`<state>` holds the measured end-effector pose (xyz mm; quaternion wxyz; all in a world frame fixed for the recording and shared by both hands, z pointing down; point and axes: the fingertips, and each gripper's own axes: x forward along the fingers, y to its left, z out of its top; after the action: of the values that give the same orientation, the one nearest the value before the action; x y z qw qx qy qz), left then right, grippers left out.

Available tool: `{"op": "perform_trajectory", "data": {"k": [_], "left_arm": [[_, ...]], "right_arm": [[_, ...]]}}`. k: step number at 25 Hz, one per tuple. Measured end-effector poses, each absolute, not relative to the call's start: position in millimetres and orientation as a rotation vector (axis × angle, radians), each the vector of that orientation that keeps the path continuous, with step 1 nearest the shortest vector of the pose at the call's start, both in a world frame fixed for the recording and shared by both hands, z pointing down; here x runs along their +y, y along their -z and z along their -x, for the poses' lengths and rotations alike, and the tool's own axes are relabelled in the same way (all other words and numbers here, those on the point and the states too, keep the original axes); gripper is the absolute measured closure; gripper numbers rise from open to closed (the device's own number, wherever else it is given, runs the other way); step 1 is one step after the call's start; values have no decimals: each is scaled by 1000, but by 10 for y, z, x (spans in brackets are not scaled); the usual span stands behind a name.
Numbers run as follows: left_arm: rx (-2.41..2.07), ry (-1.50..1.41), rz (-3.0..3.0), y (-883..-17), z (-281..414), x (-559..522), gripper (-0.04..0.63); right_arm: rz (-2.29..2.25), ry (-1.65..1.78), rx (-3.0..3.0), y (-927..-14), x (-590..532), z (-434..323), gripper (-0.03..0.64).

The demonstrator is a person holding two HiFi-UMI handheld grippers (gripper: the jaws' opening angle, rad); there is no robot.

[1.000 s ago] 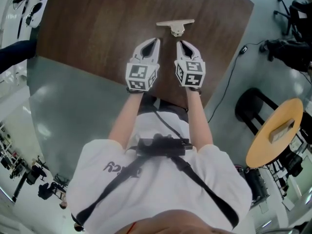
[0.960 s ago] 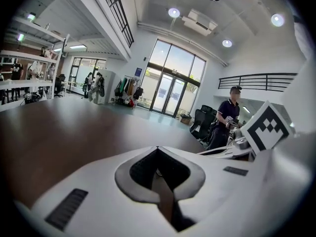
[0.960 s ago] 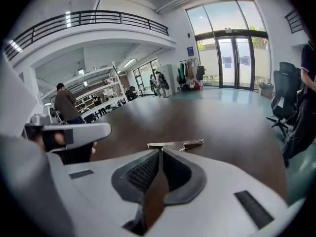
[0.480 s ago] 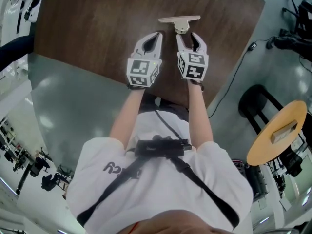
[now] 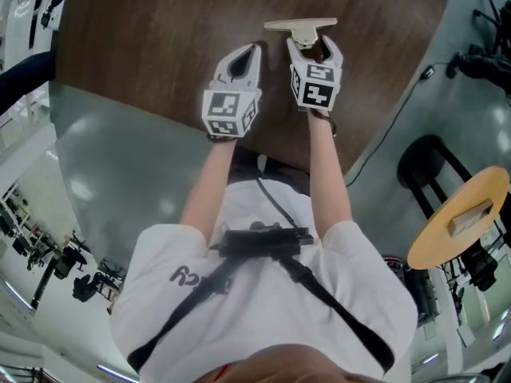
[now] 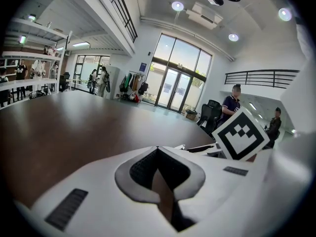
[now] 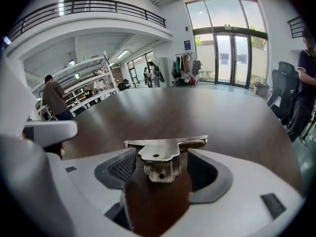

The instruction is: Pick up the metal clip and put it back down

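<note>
Two jaws stand wide on your right gripper [image 5: 313, 45]; they have just been opening, and the clip [image 5: 301, 28] sits in the gap between them with daylight on either side, so nothing is pinched yet. The clip lies flat on the dark table [image 5: 144, 46], near its far edge. Its short tab [image 7: 159, 171] points back at you and its long bar [image 7: 148, 143] runs across, just past your fingertips. Your left gripper [image 5: 251, 51] rests beside it with its tips together and nothing in them; it is apart from the clip. Expect thin, stiff, bright sheet metal: probably light, unlikely to bend or break, but slick against the pads and lying so low that they may skate over it. The tab looks like the place to hold, since it stands a little proud of the wood and already lies between your jaws. Grip across its two sides, low down, and squarely. The bar overhangs on both sides, so an off-centre pinch would likely let the clip swivel.
</note>
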<state>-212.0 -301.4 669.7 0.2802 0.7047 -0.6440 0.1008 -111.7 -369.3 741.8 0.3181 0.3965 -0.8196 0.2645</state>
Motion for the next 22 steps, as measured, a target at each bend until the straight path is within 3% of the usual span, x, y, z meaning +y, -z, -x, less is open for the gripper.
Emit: {"op": "perform_trajectory", "data": {"k": [18,22], "left_arm": [[-1761,-219,-1891,-6431,2170,-2810,591],[-1796,-182,-1909,-6155,2198,-2723,591]], "right_arm": [[-1120,-631,-2084,-7419,-3713,1159,319],[-1155,-643,-2138,-7083,-3532,1080,321]]}}
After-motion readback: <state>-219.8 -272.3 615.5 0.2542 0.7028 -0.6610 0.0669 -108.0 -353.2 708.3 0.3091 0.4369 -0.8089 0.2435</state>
